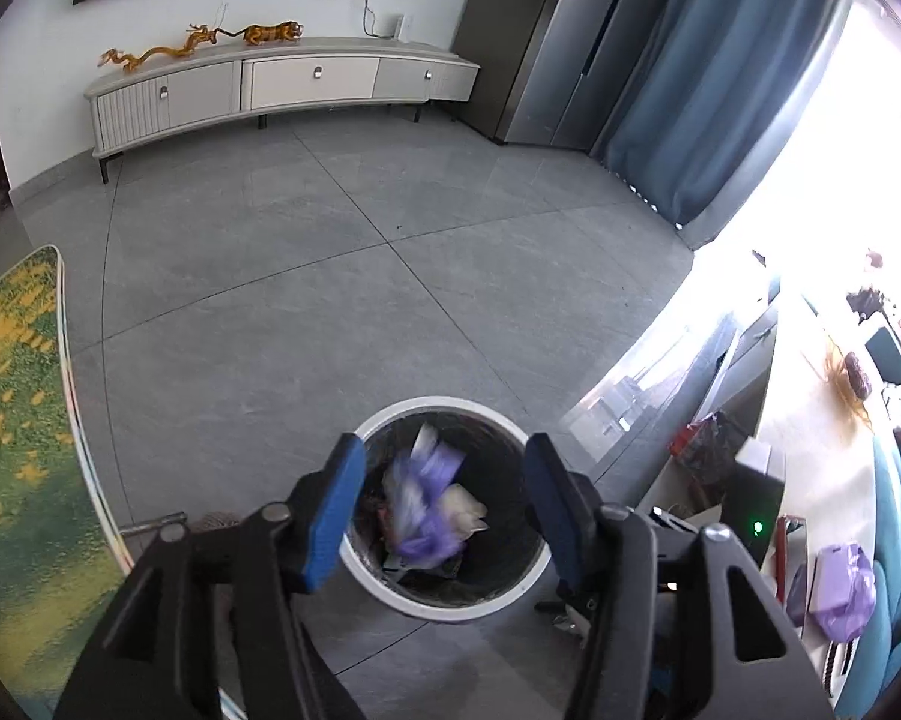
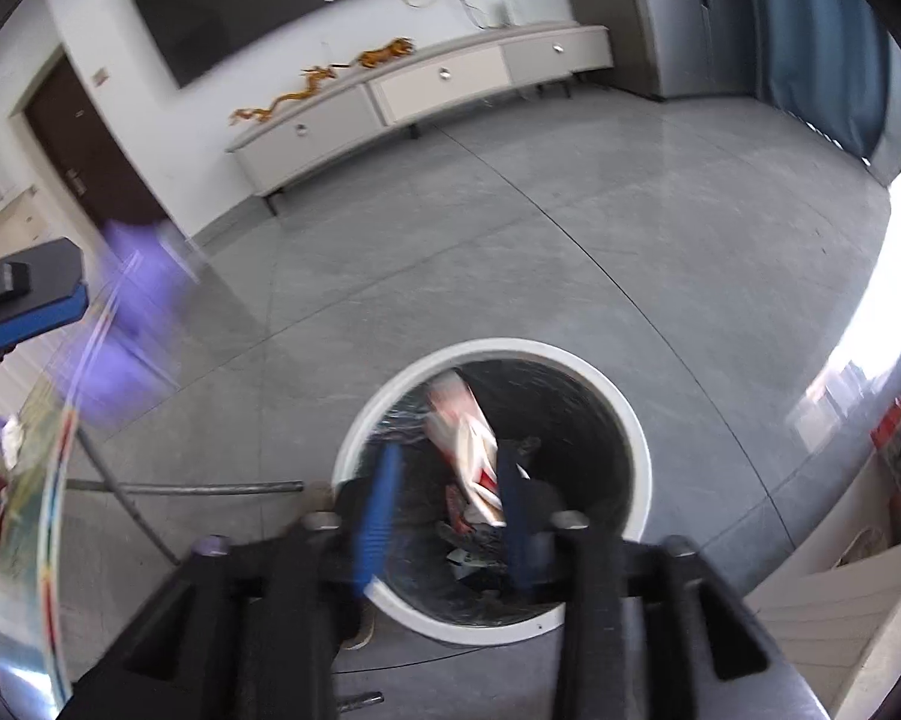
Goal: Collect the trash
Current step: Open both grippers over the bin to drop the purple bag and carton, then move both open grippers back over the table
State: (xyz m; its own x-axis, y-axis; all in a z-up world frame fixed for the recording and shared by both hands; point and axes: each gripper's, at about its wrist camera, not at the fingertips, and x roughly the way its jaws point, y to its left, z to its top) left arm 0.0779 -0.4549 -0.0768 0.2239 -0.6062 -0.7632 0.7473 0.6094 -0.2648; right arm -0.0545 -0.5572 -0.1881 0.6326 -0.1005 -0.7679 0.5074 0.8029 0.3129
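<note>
Purple and white, the crumpled plastic wrapper (image 1: pixel 421 501) appears blurred between the blue pads of the left gripper (image 1: pixel 444 516) in the left wrist view, seen against the dark mouth of the round white-rimmed waste bin (image 1: pixel 444 600) on the grey tiled floor (image 1: pixel 330 276). The jaws stand apart and neither pad touches the wrapper, so we judge it released and dropping into the bin. A second purple wrapper (image 1: pixel 843 591) lies on the pale side table (image 1: pixel 810 420) at right.

In the right wrist view, the right gripper (image 2: pixel 447 516) hangs over the same bin, jaws partly parted. A red and white paper packet (image 2: pixel 468 438) shows between the pads; whether they touch it we cannot tell through the blur, though it looks free. The left gripper's blue pad shows at the left edge beside a purple smear.

We advise holding both grippers centred above the rim until each piece clears it, then confirming that nothing clings to a pad before turning to the remaining wrapper.
</note>
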